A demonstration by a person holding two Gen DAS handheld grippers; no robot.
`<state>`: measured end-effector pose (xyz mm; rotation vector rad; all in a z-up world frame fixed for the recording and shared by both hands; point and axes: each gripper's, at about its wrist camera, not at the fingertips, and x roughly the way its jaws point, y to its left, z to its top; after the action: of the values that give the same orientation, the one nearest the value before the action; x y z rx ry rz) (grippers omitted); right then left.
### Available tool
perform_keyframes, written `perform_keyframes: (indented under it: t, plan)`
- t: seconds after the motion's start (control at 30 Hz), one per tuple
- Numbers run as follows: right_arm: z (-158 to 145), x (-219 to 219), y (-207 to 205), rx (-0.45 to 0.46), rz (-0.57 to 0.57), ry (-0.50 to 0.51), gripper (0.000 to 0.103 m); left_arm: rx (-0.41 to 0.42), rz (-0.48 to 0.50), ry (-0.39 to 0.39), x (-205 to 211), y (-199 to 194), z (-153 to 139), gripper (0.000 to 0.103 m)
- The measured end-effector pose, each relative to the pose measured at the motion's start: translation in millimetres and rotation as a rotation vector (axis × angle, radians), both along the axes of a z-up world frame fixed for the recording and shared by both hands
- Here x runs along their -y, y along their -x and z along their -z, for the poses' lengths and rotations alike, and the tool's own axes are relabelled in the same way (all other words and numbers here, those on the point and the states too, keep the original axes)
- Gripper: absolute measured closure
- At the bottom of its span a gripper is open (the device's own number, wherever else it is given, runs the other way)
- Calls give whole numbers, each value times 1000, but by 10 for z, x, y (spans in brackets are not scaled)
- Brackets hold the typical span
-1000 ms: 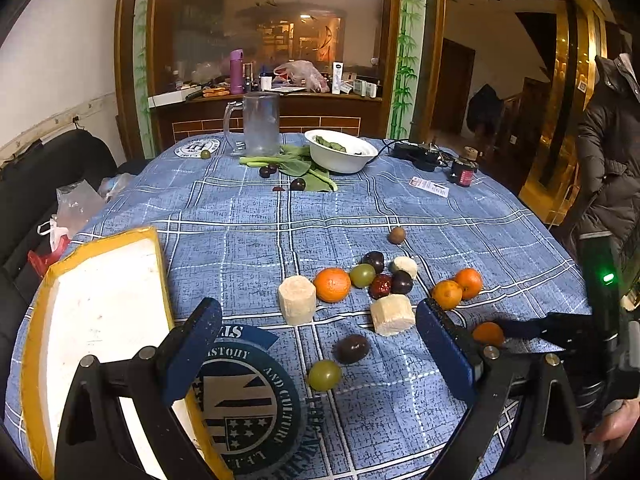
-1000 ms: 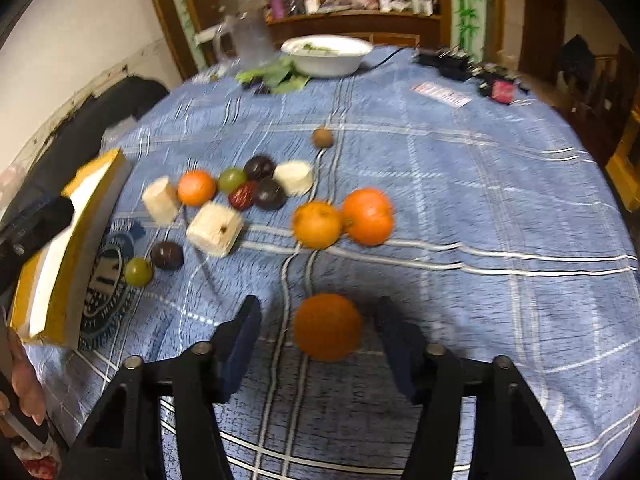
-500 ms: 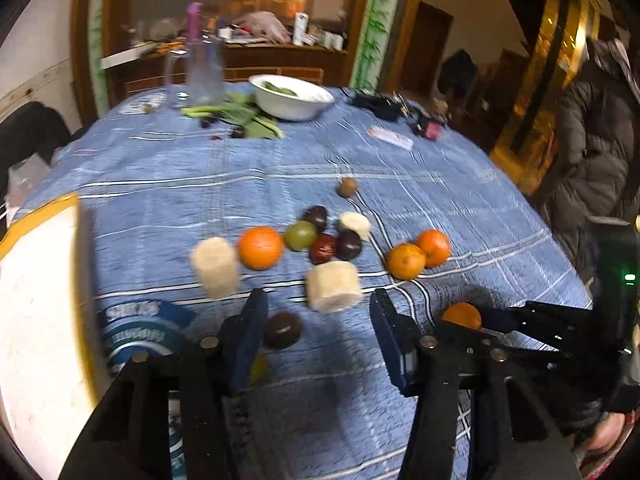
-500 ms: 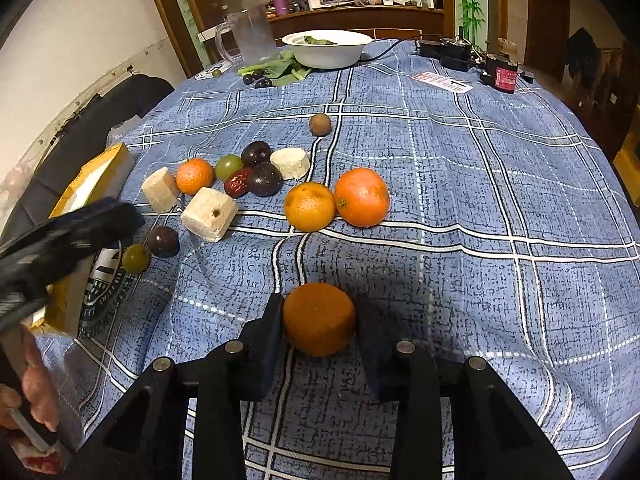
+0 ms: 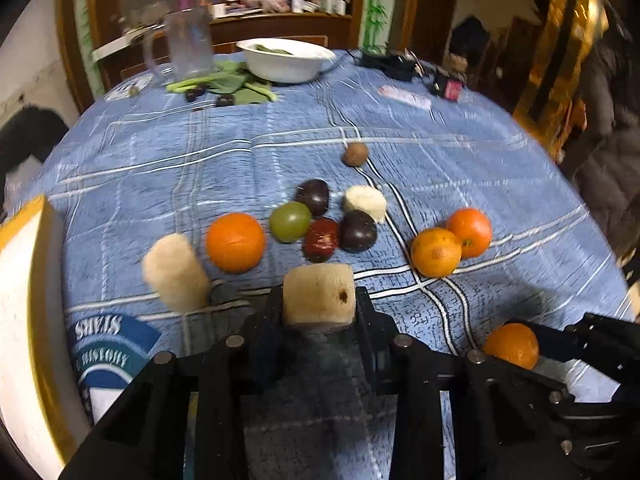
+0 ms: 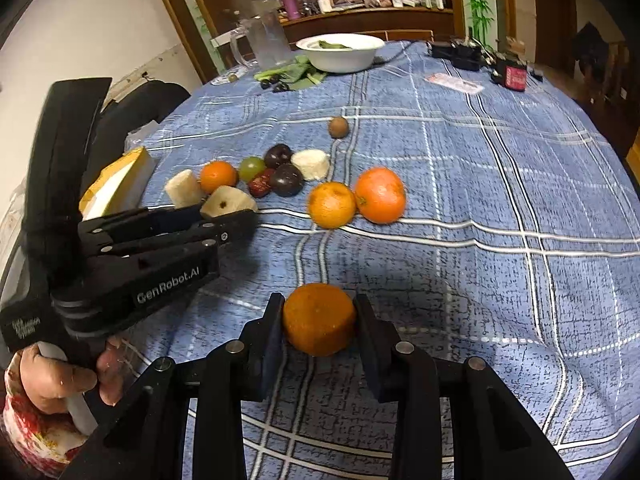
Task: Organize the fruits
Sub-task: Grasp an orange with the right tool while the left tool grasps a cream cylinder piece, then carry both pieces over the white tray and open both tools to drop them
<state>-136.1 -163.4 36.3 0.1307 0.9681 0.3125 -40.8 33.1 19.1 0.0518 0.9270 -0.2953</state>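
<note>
Fruits lie on a blue checked tablecloth (image 5: 460,152). My left gripper (image 5: 318,312) is shut on a pale cut chunk (image 5: 319,294), seen from the side in the right wrist view (image 6: 228,202). My right gripper (image 6: 319,322) is shut on an orange (image 6: 319,318), which also shows in the left wrist view (image 5: 512,344). Ahead lie another pale chunk (image 5: 174,272), an orange (image 5: 235,241), a green fruit (image 5: 290,221), dark plums (image 5: 357,230), a red fruit (image 5: 320,239), a white piece (image 5: 366,202), two oranges (image 5: 436,252) and a small brown fruit (image 5: 355,154).
A white board with a yellow rim (image 5: 24,320) lies at the left edge, beside a round blue emblem (image 5: 108,348). At the far side stand a white bowl (image 5: 288,60), a glass jug (image 5: 188,46) and green leaves (image 5: 236,88). A person in a dark coat (image 5: 604,152) stands at the right.
My left gripper moved forward and to the right and closed on the pale chunk. My right gripper closed tight on the orange.
</note>
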Motion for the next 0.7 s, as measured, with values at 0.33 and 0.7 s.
perform_keyframes:
  t: [0.33,0.7]
  plan:
    - [-590,-844,14,101,-225,-95,65,159,-238,65,-1279,666,-760,70]
    - [-362,-2726,-19,39,-541,-93,65,97,-585,-13,-2677,982,-425,70]
